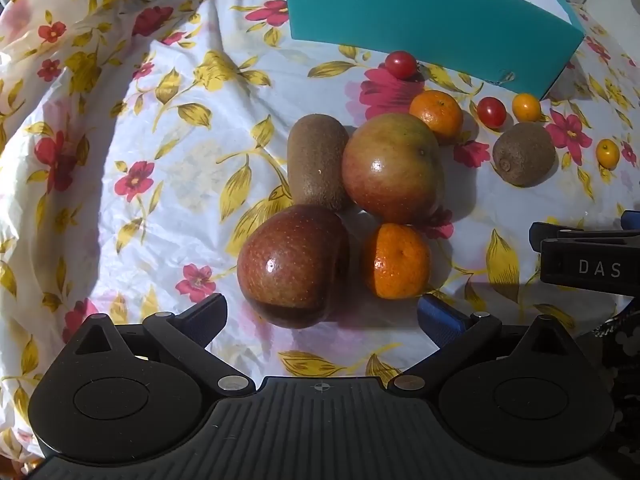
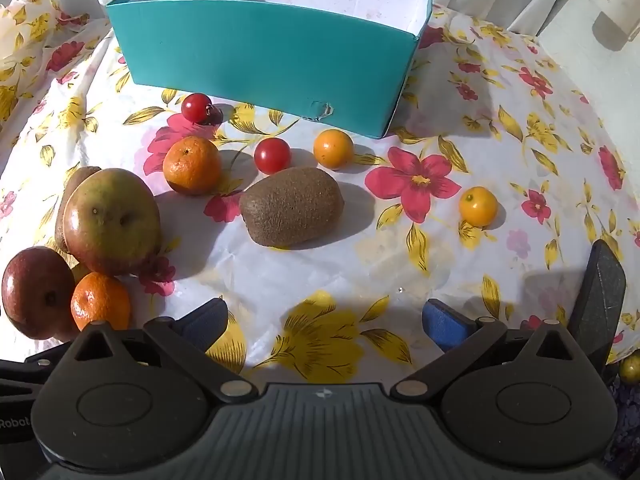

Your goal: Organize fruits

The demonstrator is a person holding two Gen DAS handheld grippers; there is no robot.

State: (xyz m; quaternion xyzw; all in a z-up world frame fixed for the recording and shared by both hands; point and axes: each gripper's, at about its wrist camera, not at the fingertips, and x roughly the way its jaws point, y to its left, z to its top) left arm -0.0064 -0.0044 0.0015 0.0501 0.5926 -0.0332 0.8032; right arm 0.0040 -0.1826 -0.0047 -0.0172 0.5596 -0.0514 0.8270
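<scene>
Fruits lie on a flowered cloth in front of a teal box. In the left wrist view my left gripper stands open, and a dark red apple lies just ahead of its jaws, untouched. Beside it are a mandarin, a green-red apple and a kiwi. In the right wrist view my right gripper hangs open over bare cloth, with a second kiwi ahead of it. The teal box is empty inside.
Small fruits are scattered near the box: red cherry tomatoes, yellow ones and another mandarin. The right tool's black body shows at the left view's right edge. The cloth covers a round table.
</scene>
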